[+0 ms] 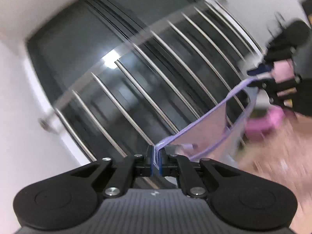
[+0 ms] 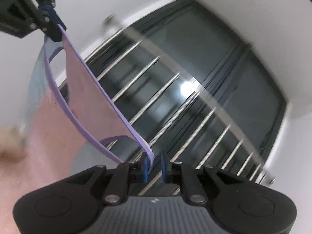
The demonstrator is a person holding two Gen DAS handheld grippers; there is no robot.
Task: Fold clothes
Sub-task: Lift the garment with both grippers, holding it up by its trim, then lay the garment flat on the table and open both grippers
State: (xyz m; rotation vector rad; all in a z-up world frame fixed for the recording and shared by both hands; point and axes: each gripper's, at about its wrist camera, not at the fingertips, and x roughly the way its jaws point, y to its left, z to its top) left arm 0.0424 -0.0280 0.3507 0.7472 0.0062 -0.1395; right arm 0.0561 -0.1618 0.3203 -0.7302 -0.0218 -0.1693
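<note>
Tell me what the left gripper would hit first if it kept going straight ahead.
Probably the metal railing bars in front of the dark window; nothing else shows in the left gripper's line. Blur leaves depth unclear.

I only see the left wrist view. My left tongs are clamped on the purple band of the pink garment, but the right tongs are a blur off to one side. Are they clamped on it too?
Observer: No. In the right wrist view, the right tongs show a clear gap between their blue pads.
Operator: Where is the band, then?
Observer: The purple elastic band of the pale pink garment lies against the left-hand pad only. The other pad stands apart from it.
Operator: How does my left end look from there?
Observer: The left tongs sit at the upper left, and the band runs from their tips down to the right tongs.
</note>
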